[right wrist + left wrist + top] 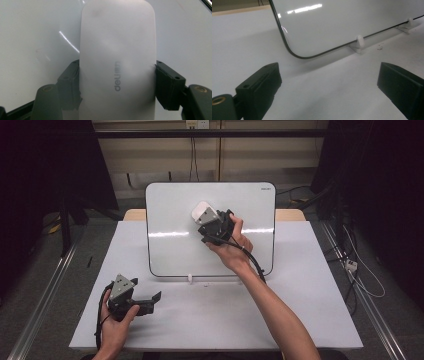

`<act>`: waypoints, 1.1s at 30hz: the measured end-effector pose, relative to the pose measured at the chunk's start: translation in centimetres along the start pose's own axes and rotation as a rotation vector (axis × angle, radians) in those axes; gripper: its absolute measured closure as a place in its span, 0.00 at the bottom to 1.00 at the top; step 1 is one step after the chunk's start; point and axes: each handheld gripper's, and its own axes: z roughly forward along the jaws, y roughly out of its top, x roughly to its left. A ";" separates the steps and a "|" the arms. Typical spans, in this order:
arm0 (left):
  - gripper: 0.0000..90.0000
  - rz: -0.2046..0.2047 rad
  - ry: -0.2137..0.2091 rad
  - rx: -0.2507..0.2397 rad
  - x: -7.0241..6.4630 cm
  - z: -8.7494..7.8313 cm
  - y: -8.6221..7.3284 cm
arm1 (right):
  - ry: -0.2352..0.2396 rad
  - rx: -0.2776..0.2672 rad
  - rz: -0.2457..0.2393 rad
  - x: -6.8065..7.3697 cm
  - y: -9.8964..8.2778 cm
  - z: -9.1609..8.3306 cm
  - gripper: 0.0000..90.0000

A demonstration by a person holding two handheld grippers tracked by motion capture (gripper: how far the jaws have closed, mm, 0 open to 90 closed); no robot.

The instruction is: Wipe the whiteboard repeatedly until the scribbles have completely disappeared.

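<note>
White eraser [117, 62] marked "deli" (grey lettering), right claw [117, 87] clamping it, whiteboard [37, 37]

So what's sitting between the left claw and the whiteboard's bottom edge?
Nothing: in the left gripper view the open left claw faces bare white tabletop up to the glossy rounded-corner whiteboard on its small white plastic feet.

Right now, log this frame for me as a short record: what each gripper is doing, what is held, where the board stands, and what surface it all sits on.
right gripper: shut on the white eraser, held against the board face
left gripper: open, nothing between its jaws, low over the table
whiteboard: propped upright on small white feet, surface looks clean
table: white top
eraser marking: grey "deli" lettering
</note>
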 end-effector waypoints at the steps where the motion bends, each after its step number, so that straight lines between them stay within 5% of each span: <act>1: 0.05 0.000 0.000 0.000 0.0 0.0 0.0 | -0.006 0.001 0.003 0.2 0.0 -0.1 0.35; 9: 0.05 0.003 -0.004 0.004 -0.2 0.2 0.1 | -0.005 0.021 -0.025 1.8 -0.6 -0.3 0.35; 26: 0.05 0.010 -0.007 0.004 -0.3 0.4 0.1 | 0.099 0.006 -0.165 9.9 -0.8 -0.2 0.35; 33: 0.05 0.011 -0.009 0.004 -0.3 0.4 0.1 | 0.101 0.003 -0.165 10.2 -0.8 -0.2 0.35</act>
